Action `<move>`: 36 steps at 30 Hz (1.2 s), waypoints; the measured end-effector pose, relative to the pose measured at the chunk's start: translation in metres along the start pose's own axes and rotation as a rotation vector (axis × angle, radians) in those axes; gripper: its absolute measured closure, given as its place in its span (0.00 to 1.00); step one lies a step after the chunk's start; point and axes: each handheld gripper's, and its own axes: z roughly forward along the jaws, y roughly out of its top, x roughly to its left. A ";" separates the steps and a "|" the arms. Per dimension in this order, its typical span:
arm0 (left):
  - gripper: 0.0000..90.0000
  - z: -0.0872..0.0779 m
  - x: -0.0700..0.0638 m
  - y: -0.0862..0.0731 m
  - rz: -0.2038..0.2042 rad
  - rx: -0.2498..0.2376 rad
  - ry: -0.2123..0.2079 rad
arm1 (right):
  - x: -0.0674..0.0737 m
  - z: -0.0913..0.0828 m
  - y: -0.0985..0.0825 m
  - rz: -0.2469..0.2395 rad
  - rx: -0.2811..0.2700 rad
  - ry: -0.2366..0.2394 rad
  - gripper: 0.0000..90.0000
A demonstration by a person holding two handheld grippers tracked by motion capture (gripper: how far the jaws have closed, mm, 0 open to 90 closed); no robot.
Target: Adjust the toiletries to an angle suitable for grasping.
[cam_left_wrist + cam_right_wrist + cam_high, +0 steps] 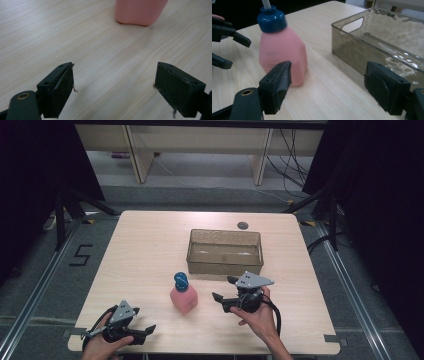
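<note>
A pink bottle (pixel 183 299) with a blue cap (pixel 180 280) stands upright near the middle of the wooden table (pixel 145 250). My right gripper (pixel 224 289) is just right of it, pointing left at it, jaws open and empty. In the right gripper view the bottle (pixel 283 53) stands ahead and to the left of the jaws, untouched, below its blue cap (pixel 272 21). My left gripper (pixel 150 328) rests at the table's front left, open and empty. In the left gripper view the bottle's pink base (pixel 140 11) stands well beyond the jaws.
A clear smoky plastic bin (pixel 225 252) sits behind the bottle, empty; its near wall (pixel 352 55) runs close on the right in the right gripper view. A small round grommet (pixel 242 225) lies at the table's far edge. The left gripper's jaws (pixel 227 37) appear beyond the bottle.
</note>
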 end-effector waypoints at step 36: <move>0.17 -0.001 -0.003 0.000 -0.031 -0.015 -0.008 | 0.035 0.030 0.021 -0.022 -0.031 0.116 0.28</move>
